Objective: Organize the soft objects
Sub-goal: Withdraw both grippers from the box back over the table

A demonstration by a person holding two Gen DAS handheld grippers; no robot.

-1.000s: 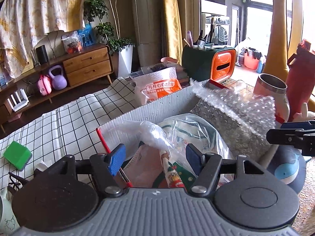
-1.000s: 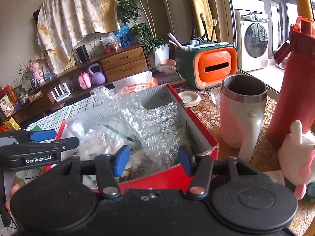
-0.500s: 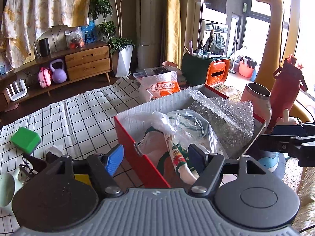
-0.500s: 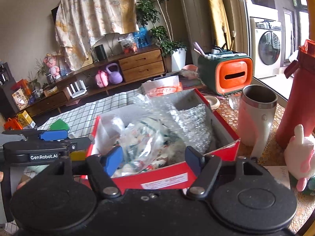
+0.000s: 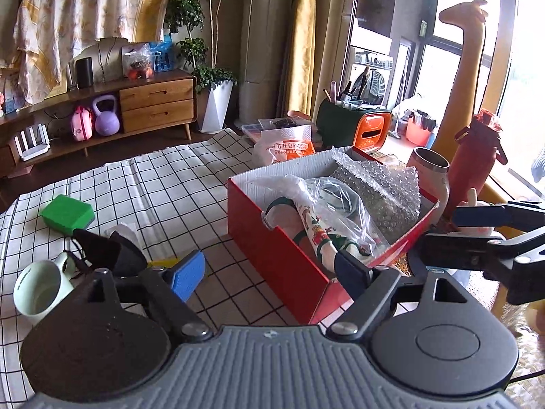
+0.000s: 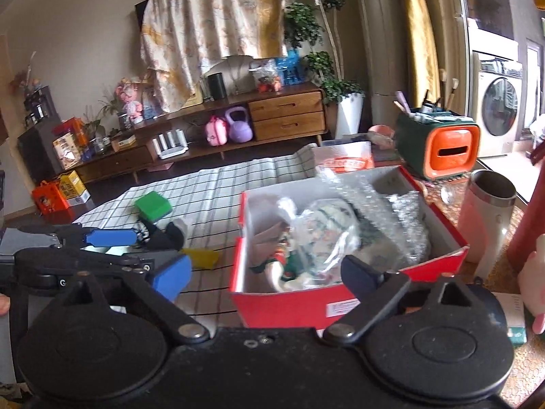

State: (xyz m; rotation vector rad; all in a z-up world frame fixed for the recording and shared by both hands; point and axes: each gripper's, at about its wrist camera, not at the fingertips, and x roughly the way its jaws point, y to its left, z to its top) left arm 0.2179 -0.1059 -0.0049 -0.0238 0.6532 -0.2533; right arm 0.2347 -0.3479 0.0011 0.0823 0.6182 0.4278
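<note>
A red cardboard box (image 5: 279, 248) (image 6: 289, 301) stands on the table. In it lie a clear plastic bag with patterned cloth (image 5: 327, 218) (image 6: 320, 235) and bubble wrap (image 5: 381, 184) (image 6: 402, 218). My left gripper (image 5: 269, 271) is open and empty, held back from the box's near corner. My right gripper (image 6: 262, 277) is open and empty, in front of the box's near wall. A green sponge (image 5: 66, 209) (image 6: 153, 206), a dark cloth (image 5: 109, 250) (image 6: 163, 237) and a yellow piece (image 6: 202, 257) lie on the checked tablecloth to the left.
A mint mug (image 5: 39, 289) stands at the near left. A pink steel-rimmed cup (image 5: 431, 173) (image 6: 485, 211), a red bottle (image 5: 473, 156) and a pink plush toy (image 6: 533, 269) are right of the box. An orange-green organiser (image 6: 439, 146) and a snack bag (image 5: 286, 148) stand behind.
Both grippers have pulled back and up from the box, open and empty throughout. The box now shows whole, and the cloth, sponge and mug have come into view at left.
</note>
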